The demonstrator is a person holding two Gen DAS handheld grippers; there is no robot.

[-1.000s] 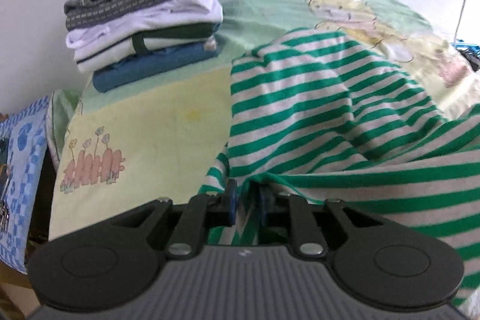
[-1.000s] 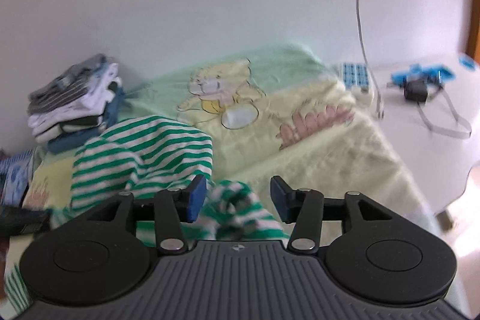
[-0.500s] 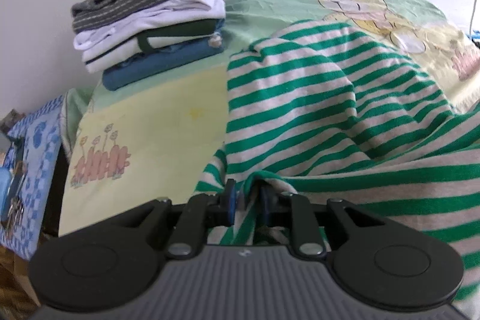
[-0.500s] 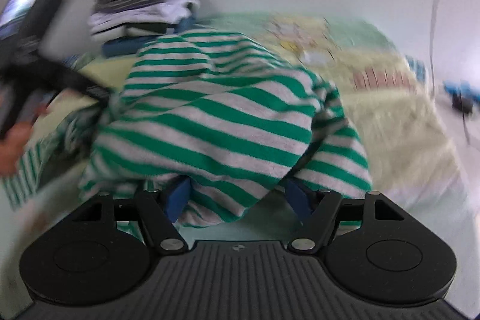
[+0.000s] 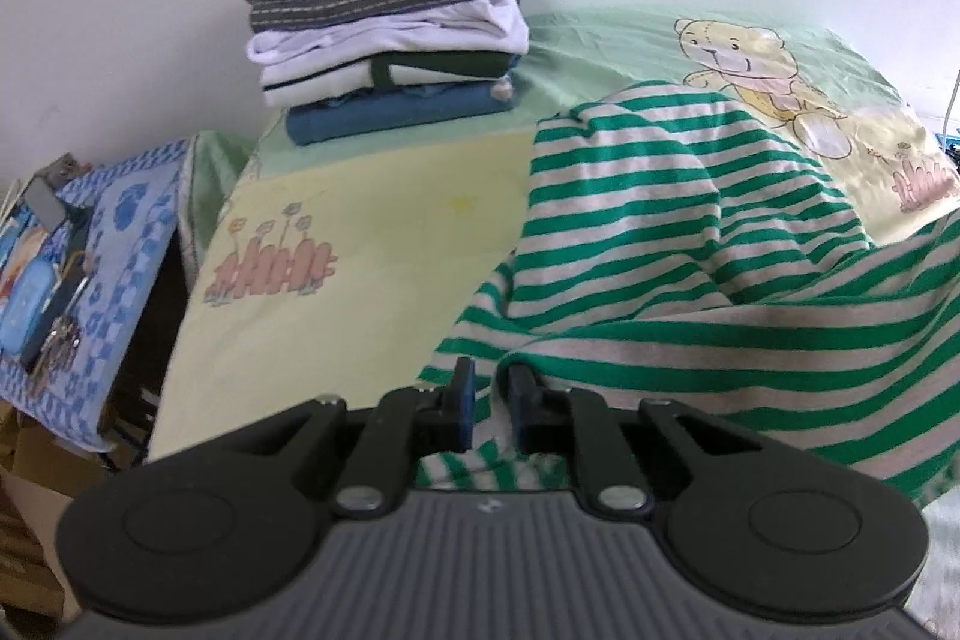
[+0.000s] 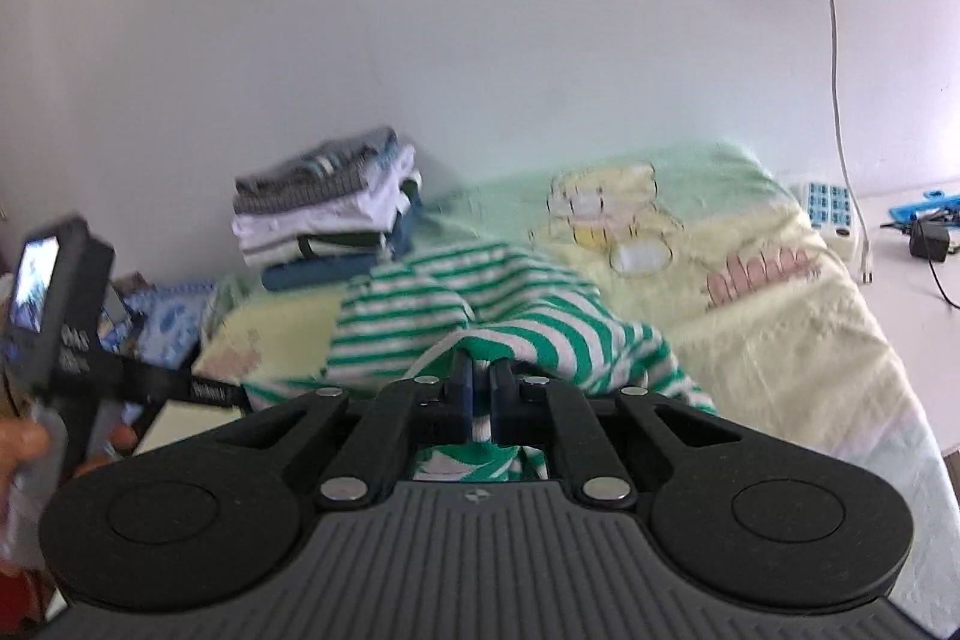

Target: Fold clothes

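My right tongs, gaping a second ago, are now clamped on a fold of the green-striped shirt. My left tongs have drifted toward 9 o'clock, so the folded stack sits nearer centre.

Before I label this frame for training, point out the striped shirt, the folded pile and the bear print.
Striped shirt [image 5: 648, 220], left wrist view, on the raised middle of the cloth.
Folded pile [image 5: 384, 34], left wrist view, on the white layer's front edge.
Bear print [image 5: 741, 52], left wrist view, on the bear's face.
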